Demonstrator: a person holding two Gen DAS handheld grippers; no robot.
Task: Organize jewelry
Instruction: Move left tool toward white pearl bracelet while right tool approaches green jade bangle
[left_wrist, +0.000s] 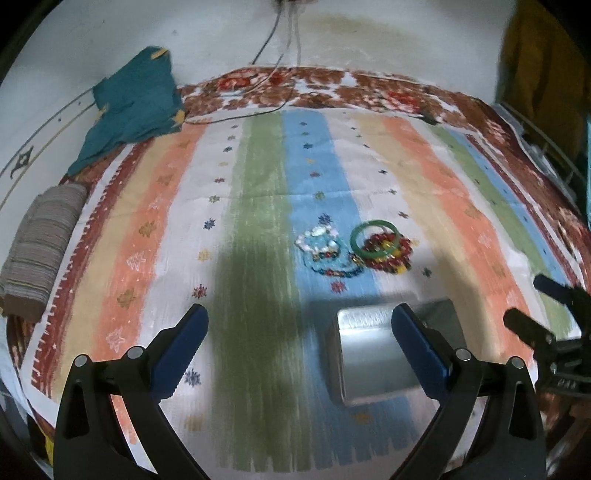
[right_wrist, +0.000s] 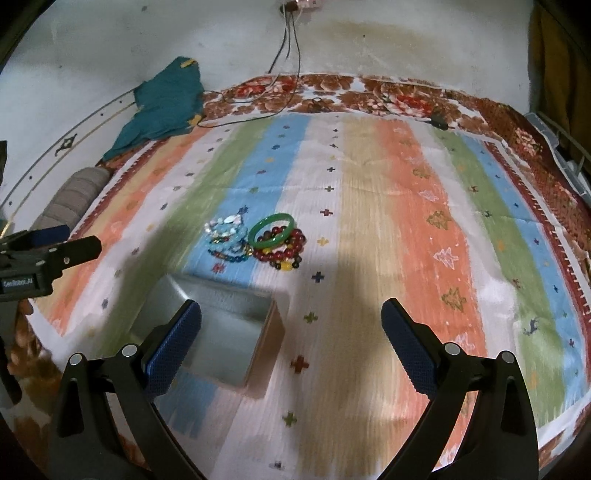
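A heap of jewelry lies on the striped cloth (left_wrist: 258, 184): a green bangle (left_wrist: 375, 236) (right_wrist: 273, 230) resting on a red bead bracelet (left_wrist: 388, 256) (right_wrist: 286, 251), with white and pale-blue bead bracelets (left_wrist: 319, 242) (right_wrist: 227, 229) and a dark bead string (left_wrist: 340, 272) to their left. Nearer to me sits a silvery metal box (left_wrist: 369, 358) (right_wrist: 221, 328), its top open in the right wrist view. My left gripper (left_wrist: 301, 332) (right_wrist: 70, 240) is open and empty, its right finger in front of the box. My right gripper (right_wrist: 291, 332) (left_wrist: 535, 306) is open and empty, to the right of the box.
A teal cloth (left_wrist: 133, 107) (right_wrist: 166, 103) lies at the far left by the wall. Folded grey fabric (left_wrist: 40, 251) (right_wrist: 74, 199) sits at the left edge. Cables (left_wrist: 266, 48) run down the wall onto a floral blanket (right_wrist: 369, 92). A wire rack (left_wrist: 546, 147) stands far right.
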